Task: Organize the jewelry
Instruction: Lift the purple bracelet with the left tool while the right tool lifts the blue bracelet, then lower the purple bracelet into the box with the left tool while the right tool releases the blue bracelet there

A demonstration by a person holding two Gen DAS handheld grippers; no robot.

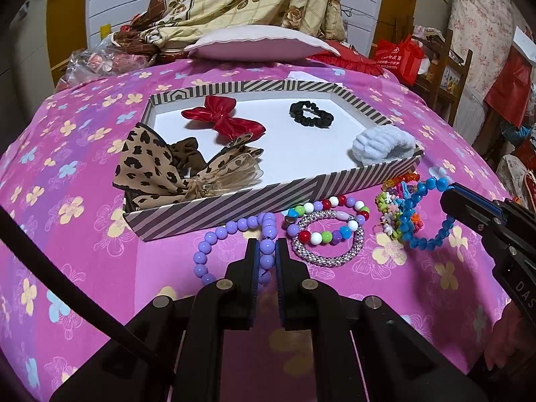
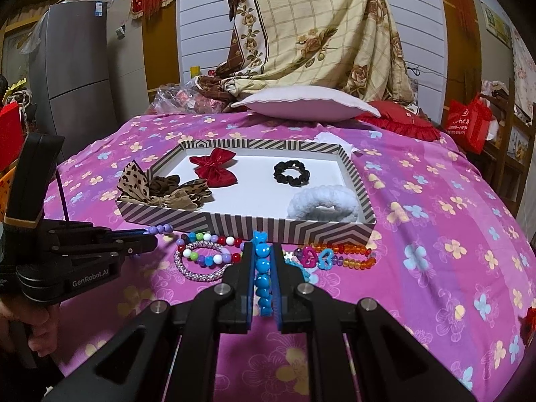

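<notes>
My left gripper (image 1: pixel 267 243) is shut on a purple bead bracelet (image 1: pixel 234 226) that lies on the pink flowered cloth just in front of the striped tray (image 1: pixel 234 207). My right gripper (image 2: pixel 263 246) is shut on a blue bead bracelet (image 2: pixel 262 278). In the left wrist view that right gripper (image 1: pixel 447 192) comes in from the right, with the blue bracelet (image 1: pixel 423 238) ringed over a pile of colourful bracelets. In the right wrist view the left gripper (image 2: pixel 152 234) reaches in from the left, and purple beads (image 2: pixel 160 228) show at its tip.
The tray (image 2: pixel 268 224) holds a red bow (image 1: pixel 222 119), a black scrunchie (image 1: pixel 311 114), a pale blue fluffy scrunchie (image 1: pixel 382 149) and a leopard bow (image 1: pixel 157 167). Between the grippers lie a multicolour bead bracelet (image 1: pixel 330 221), a woven bangle (image 1: pixel 328 258) and orange beads (image 2: pixel 351 254). A white cushion (image 2: pixel 308 105) sits behind.
</notes>
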